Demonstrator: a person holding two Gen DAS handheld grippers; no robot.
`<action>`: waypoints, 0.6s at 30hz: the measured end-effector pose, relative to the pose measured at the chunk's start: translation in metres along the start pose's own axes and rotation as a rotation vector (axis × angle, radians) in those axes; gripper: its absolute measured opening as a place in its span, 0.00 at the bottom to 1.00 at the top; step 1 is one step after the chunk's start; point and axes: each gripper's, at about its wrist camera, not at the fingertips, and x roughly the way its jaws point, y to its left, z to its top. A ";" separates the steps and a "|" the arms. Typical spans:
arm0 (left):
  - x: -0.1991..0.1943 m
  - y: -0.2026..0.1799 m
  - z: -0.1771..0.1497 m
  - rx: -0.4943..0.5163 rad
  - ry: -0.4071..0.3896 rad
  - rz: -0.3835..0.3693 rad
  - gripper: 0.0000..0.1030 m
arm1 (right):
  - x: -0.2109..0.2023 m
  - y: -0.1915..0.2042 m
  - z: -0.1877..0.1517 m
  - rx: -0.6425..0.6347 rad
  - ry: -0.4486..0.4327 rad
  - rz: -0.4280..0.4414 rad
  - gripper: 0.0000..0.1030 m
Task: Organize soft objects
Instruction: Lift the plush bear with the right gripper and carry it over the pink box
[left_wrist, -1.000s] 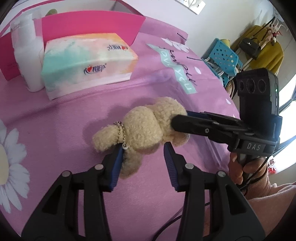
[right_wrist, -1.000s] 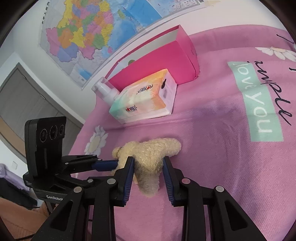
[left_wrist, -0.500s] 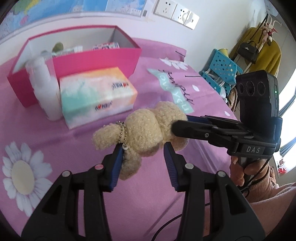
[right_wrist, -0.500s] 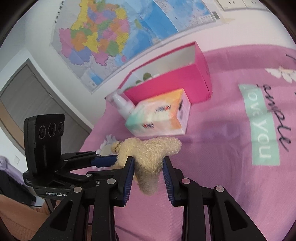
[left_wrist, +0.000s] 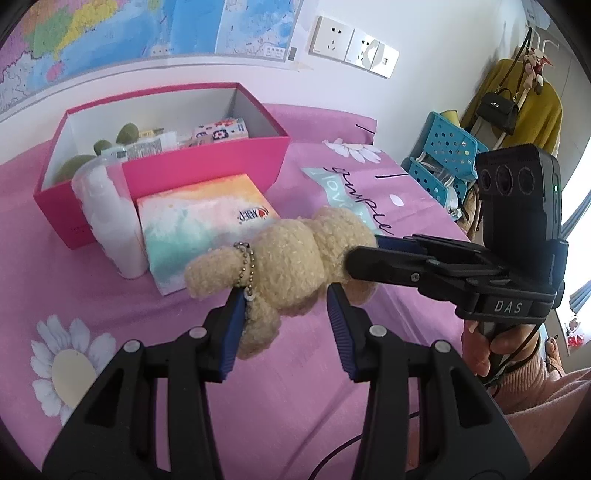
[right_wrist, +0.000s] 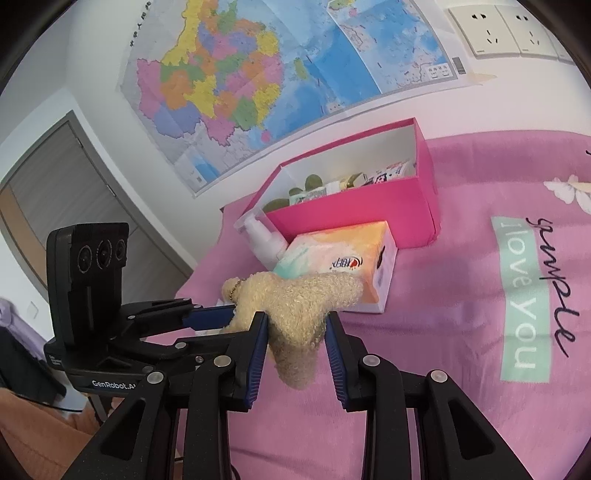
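Observation:
A beige plush toy (left_wrist: 291, 266) with a ball chain hangs in the air above the pink cloth, held from both sides. My left gripper (left_wrist: 286, 310) is shut on its lower part. My right gripper (right_wrist: 295, 325) is shut on its other end (right_wrist: 299, 314) and enters the left wrist view from the right (left_wrist: 406, 258). A pink box (left_wrist: 207, 166) with small items inside stands behind, open at the top. It also shows in the right wrist view (right_wrist: 354, 218).
A tissue pack (left_wrist: 199, 225) and a white pump bottle (left_wrist: 110, 221) stand in front of the pink box. The surface is a pink cloth (left_wrist: 110, 369) with daisies and lettering. A blue basket (left_wrist: 447, 158) and hanging clothes stand to the right.
Both grippers have lifted the plush toy off the cloth and raised it. The box's inside has come into view.

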 end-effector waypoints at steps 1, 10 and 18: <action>-0.001 0.000 0.001 0.001 -0.003 0.002 0.45 | 0.000 0.000 0.001 -0.002 -0.001 0.000 0.30; -0.002 0.000 0.007 0.005 -0.018 0.012 0.45 | 0.001 0.001 0.010 -0.020 -0.011 0.000 0.30; -0.004 0.002 0.014 0.009 -0.033 0.025 0.45 | 0.001 0.002 0.019 -0.040 -0.023 -0.003 0.30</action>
